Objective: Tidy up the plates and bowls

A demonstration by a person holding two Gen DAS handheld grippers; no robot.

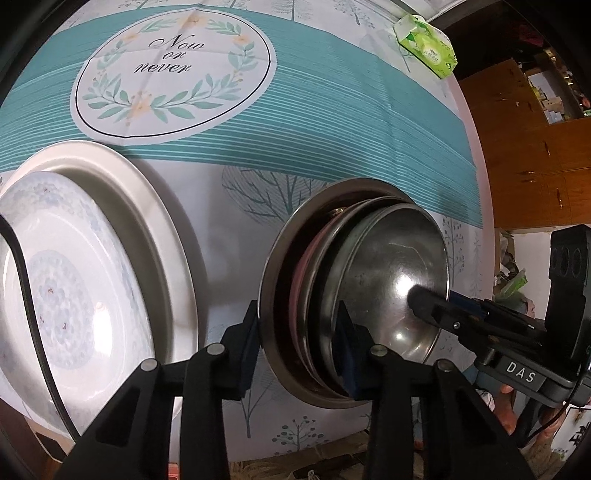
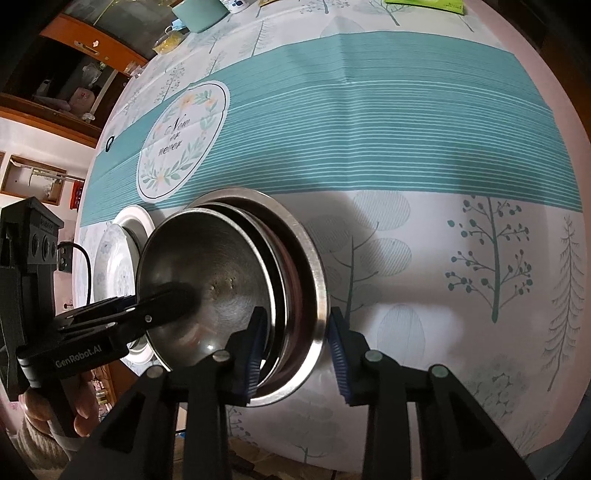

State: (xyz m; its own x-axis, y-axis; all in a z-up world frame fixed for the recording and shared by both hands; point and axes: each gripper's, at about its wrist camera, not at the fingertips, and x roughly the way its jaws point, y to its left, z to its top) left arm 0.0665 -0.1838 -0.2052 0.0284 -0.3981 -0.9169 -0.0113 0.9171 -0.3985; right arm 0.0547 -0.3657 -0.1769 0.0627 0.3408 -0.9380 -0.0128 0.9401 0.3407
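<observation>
A nested stack of steel bowls (image 1: pixel 391 266) sits on the tablecloth near the table's front edge. My left gripper (image 1: pixel 299 347) straddles the stack's left rims, one pad outside the biggest bowl and one inside the innermost, both pressing. My right gripper (image 2: pixel 295 350) clamps the opposite rims of the same stack (image 2: pixel 221 266) in the same way; its inner finger (image 1: pixel 424 299) shows inside the top bowl. To the left lies a large white plate (image 1: pixel 147 221) with a blue-flowered plate (image 1: pixel 66 288) on top of it.
A green tissue pack (image 1: pixel 424 44) lies at the far right of the table. A teal cup (image 2: pixel 199 14) and small items stand at the far edge. A black cable (image 1: pixel 29 295) crosses the flowered plate. A wooden cabinet (image 1: pixel 517 147) stands beyond the table.
</observation>
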